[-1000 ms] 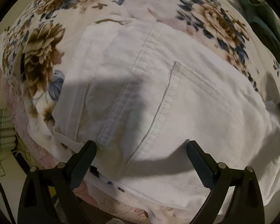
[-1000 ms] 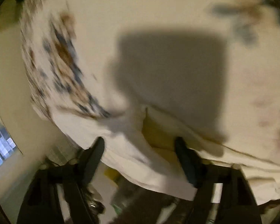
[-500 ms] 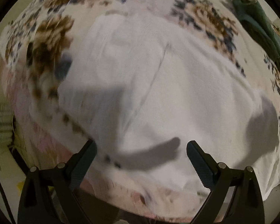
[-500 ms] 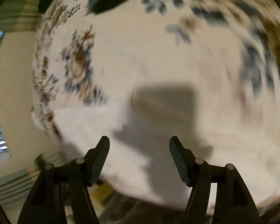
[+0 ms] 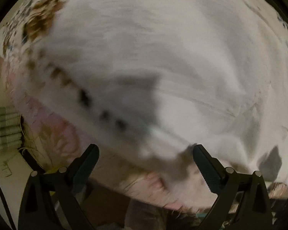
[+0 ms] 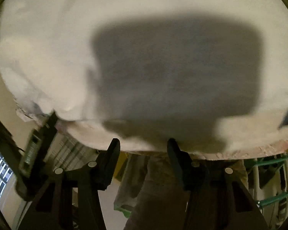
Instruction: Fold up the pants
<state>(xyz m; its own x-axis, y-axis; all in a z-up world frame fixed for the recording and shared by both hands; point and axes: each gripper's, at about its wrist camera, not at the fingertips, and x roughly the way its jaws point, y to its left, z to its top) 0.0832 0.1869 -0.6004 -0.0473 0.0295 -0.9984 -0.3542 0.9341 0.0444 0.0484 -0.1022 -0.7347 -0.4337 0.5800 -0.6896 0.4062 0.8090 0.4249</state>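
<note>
The white pants (image 5: pixel 163 57) lie spread on a floral bedspread (image 5: pixel 40 19) and fill most of the blurred left wrist view. My left gripper (image 5: pixel 146 153) is open and empty, its fingertips just above the near edge of the pants. In the right wrist view the white fabric (image 6: pixel 48 48) fills the upper frame under a large dark shadow. My right gripper (image 6: pixel 143 147) is open with nothing between its fingers, at the fabric's near edge over the bed's rim.
The bed's near edge with pink-patterned cloth (image 5: pixel 53 130) runs below the pants. Beyond it are a beige floor (image 5: pixel 7 180) and a striped cloth (image 5: pixel 3 126). The right wrist view shows a window (image 6: pixel 0 174) and a green frame (image 6: pixel 268 172) beside the bed.
Both grippers have swept quickly over the bed. The left view has moved closer to the near edge of the pants. The right gripper's fingers have narrowed and now face white fabric instead of floral bedspread.
</note>
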